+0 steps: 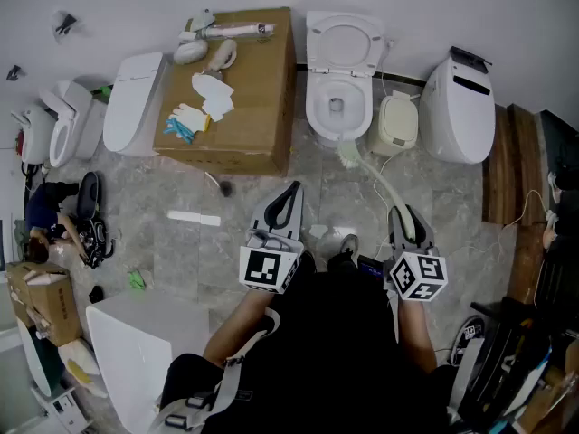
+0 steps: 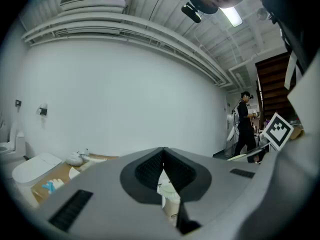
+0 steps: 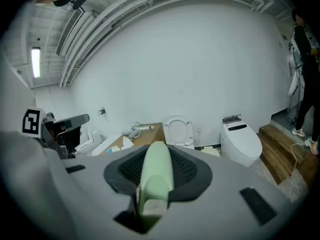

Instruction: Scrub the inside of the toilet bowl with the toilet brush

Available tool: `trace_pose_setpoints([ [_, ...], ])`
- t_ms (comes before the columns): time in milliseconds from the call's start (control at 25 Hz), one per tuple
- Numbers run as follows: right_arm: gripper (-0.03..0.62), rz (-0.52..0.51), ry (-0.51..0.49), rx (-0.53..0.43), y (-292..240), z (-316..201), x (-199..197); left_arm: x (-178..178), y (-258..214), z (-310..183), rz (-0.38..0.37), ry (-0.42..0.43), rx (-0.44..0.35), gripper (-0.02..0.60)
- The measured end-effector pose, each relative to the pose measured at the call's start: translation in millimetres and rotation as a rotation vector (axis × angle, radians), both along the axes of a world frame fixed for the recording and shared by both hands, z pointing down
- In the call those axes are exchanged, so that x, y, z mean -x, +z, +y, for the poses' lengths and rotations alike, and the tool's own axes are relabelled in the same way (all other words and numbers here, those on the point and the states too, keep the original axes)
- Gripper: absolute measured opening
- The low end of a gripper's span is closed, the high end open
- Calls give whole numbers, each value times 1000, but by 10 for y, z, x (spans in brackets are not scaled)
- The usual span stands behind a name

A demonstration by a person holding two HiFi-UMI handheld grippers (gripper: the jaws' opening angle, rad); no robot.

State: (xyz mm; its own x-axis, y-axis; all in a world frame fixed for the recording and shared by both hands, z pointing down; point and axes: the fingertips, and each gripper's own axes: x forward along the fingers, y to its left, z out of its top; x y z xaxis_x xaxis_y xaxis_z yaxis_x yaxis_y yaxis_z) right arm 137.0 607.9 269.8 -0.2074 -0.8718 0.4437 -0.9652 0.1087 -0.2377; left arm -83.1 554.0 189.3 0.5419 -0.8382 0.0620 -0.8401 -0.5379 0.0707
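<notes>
Your right gripper (image 1: 407,217) clamps the toilet brush (image 1: 380,181) handle, its head ahead of the fingertips seemingly touching the toilet bowl (image 1: 313,116) rim, while the fingers of your left gripper (image 1: 288,193) meet empty.

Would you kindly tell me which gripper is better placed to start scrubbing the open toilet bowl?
Right. The right gripper is shut on the toilet brush handle, with its head by the toilet bowl front rim. The left gripper is shut and holds nothing.
</notes>
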Motion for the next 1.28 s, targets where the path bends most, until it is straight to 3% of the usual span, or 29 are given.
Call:
trace_pose_setpoints([
  [800,123,-60,139,49,209,-120,425,474,265,-222,13,82,37,8],
  [1280,123,-111,152,73,476,-1216,188,244,330,-1183,-3,58,50,8],
])
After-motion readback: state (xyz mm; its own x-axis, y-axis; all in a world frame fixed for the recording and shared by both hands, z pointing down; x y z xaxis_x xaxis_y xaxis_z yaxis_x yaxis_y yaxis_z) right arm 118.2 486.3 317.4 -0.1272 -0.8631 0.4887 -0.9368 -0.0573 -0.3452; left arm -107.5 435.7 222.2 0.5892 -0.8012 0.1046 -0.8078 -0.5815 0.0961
